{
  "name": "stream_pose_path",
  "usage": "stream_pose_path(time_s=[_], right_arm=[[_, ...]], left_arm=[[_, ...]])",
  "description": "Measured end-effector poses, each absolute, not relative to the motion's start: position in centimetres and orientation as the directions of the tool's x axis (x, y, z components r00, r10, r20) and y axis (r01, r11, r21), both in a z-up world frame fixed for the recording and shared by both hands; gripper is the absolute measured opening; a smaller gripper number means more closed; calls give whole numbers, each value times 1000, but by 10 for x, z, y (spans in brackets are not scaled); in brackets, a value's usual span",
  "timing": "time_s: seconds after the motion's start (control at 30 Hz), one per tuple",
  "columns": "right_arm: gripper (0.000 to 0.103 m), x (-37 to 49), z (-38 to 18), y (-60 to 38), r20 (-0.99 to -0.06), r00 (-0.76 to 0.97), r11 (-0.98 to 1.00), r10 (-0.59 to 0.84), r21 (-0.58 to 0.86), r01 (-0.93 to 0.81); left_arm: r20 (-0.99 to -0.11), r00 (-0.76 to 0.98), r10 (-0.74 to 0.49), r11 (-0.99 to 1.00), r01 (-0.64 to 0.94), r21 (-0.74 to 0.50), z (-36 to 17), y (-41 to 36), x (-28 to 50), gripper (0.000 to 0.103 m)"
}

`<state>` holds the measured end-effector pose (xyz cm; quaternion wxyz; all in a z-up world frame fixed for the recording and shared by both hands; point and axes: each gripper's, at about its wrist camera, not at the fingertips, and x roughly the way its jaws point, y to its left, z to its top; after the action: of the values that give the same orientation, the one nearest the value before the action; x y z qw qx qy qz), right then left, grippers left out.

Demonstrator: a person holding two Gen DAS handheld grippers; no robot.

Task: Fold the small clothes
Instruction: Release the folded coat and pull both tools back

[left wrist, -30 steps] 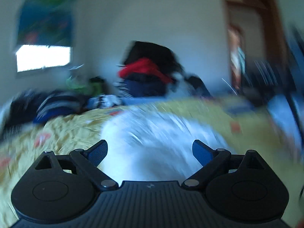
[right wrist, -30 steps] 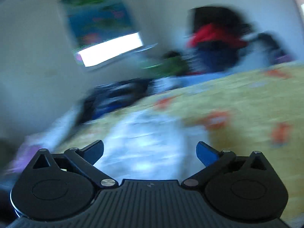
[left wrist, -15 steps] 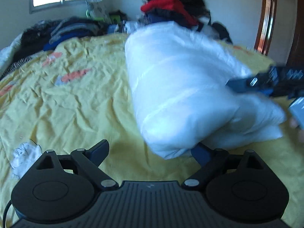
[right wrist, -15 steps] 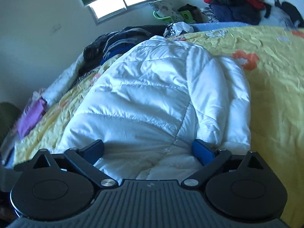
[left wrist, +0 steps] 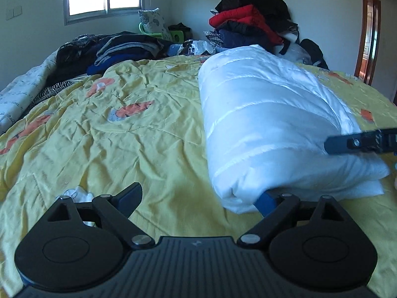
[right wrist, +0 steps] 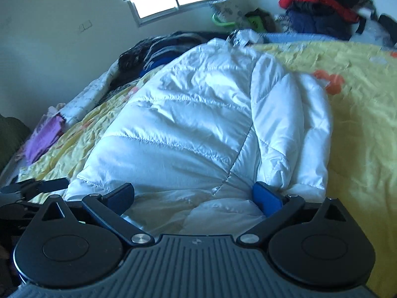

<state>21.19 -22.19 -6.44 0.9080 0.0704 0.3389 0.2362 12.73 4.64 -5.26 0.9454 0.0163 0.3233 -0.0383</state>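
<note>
We hold our left gripper (left wrist: 199,200) low and level, its fingers (left wrist: 129,196) spread wide apart. Its right finger is partly hidden, tucked under a fold. Our right gripper (right wrist: 194,197) tilts slightly, its fingers (right wrist: 266,198) equally wide, gripping nothing. From the left wrist view, one dark finger of the right gripper (left wrist: 359,144) reaches in from the right edge.

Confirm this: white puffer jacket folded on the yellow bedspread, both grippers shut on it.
Not quite. The white puffer jacket does lie folded on the yellow bedspread, but both wrist views show the left gripper and right gripper with jaws open, gripping nothing.
</note>
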Motion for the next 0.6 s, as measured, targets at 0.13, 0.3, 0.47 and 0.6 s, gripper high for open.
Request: stream_pose_path(time_s=[0.13, 0.3, 0.47, 0.6], right_arm=[[103, 174, -40, -226, -542, 745, 918, 390, 289, -271], [103, 118, -34, -226, -567, 773, 953, 285, 252, -167], [103, 94, -67, -215, -680, 712, 981, 176, 178, -73], [102, 84, -86, -208, -705, 697, 989, 129, 138, -43]], left_arm=[[-618, 784, -59, 998, 48, -35, -41, 47, 102, 94], [-633, 773, -35, 999, 28, -22, -48, 30, 81, 95], [-618, 785, -41, 998, 63, 13, -58, 10, 71, 95], [-609, 791, -53, 998, 70, 3, -66, 6, 72, 95]])
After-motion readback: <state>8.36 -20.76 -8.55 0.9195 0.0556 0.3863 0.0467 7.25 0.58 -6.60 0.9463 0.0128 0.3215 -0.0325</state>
